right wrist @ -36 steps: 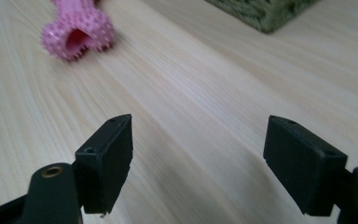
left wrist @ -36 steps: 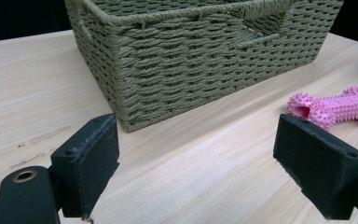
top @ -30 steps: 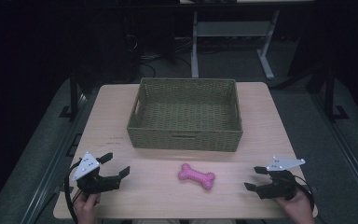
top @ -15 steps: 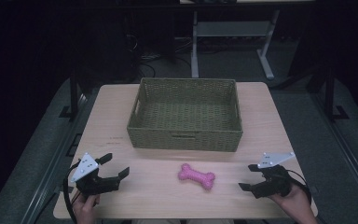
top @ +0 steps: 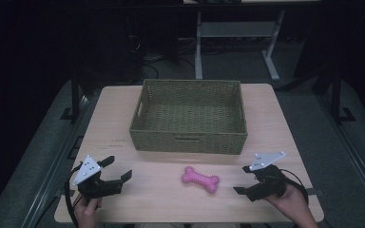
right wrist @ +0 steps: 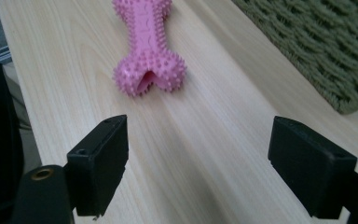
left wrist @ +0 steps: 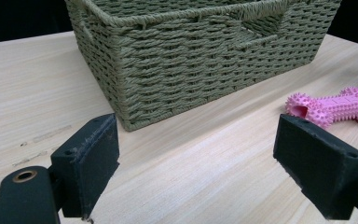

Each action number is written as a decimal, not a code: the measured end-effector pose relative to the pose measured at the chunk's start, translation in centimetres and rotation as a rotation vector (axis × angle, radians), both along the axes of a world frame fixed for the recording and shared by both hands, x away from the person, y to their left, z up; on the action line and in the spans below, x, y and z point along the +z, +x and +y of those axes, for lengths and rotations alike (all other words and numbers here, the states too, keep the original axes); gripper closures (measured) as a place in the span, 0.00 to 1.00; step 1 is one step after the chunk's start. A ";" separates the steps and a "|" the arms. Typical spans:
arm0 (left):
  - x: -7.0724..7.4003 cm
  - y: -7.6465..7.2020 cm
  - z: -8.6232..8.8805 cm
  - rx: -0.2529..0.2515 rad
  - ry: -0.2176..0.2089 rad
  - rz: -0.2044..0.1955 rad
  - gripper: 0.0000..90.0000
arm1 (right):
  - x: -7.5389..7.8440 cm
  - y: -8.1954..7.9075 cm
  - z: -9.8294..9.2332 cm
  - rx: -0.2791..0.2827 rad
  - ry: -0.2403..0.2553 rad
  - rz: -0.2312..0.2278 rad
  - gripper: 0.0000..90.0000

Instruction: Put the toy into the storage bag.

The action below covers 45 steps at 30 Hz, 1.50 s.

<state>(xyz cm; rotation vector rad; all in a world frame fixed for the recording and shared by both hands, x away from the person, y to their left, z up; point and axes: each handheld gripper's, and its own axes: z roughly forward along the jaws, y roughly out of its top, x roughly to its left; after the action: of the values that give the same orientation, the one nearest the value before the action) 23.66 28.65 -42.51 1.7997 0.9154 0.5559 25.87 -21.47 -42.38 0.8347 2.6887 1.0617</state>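
Fig.: approach to a pink spiked bone toy (top: 200,178) lying flat on the tabletop (top: 275,118), just in front of the woven basket (top: 188,142) but apart from its wall. Right hand-held gripper (top: 242,183) sits near the bone's right end, jaws spread wide w/ nothing between them; they have just been opening further. In the right gripper view the toy (right wrist: 148,44) lies straight ahead of the jaws and slightly toward the left one, its notched end facing the camera, so its long axis runs approx. along the pointing direction, i.e. end-on rather than crosswise. Basket wall (right wrist: 317,42) passes ahead-right of that gripper. Left hand-held gripper (top: 119,168) is also open and empty, low over the tabletop; from it the bone (left wrist: 333,105) lies far off toward the right jaw, w/ the basket corner (left wrist: 121,116) directly ahead. Judgement: right hand is clearly the nearer, so the pickup likely falls to it. With the axis end-on, a straight advance should put the jaws either side of the narrow shaft, provided the hand shifts slightly left to centre it. Basket interior looks empty in the high view.
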 end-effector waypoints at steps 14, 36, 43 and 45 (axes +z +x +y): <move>0.0 0.1 0.0 -0.003 0.004 0.001 0.15 | 0.6 0.9 1.4 0.035 -0.026 0.026 0.21; 0.1 0.0 0.1 -0.003 0.008 -0.004 0.15 | 2.1 1.8 5.4 0.158 -0.096 0.002 0.19; 0.1 0.0 0.1 -0.004 0.006 -0.005 0.15 | 2.4 2.1 6.5 0.178 -0.108 0.004 0.19; 0.1 0.0 0.2 -0.002 0.004 -0.006 0.15 | 2.4 2.2 7.2 0.188 -0.113 0.014 0.19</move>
<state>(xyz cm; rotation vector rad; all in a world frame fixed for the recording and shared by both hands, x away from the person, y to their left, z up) 23.69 28.82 -42.41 1.8014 0.9088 0.5612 28.10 -14.25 -39.96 0.5817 2.8535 0.9298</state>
